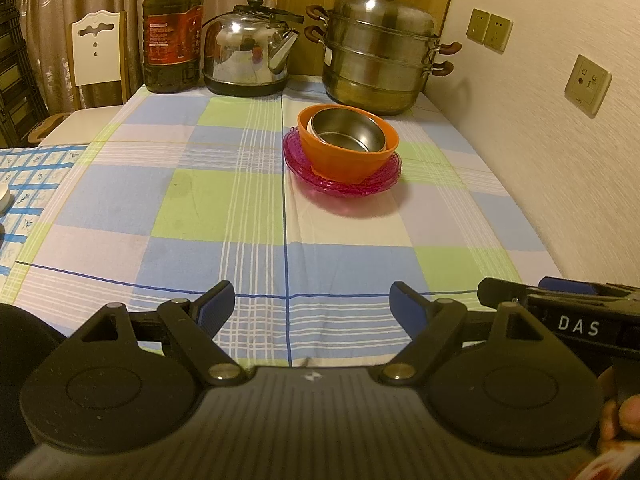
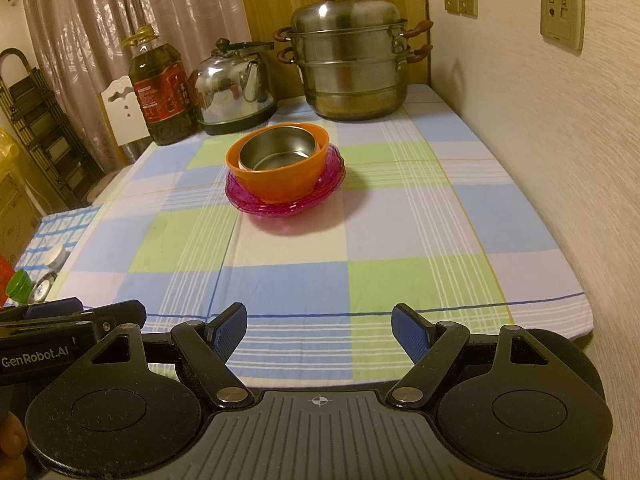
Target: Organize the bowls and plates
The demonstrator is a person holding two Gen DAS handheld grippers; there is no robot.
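Both my grippers, left gripper and right gripper, hang open and empty over the near tablecloth. Well ahead, a steel bowl sits inside an orange bowl on stacked pink plates.

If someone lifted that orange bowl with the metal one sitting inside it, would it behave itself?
Probably with care. The steel bowl sits loose and slightly tilted inside the orange bowl, so it may shift or rattle. The orange bowl looks like smooth plastic, likely light but slippery. It rests on the stacked pink plates, which might slide if nudged.
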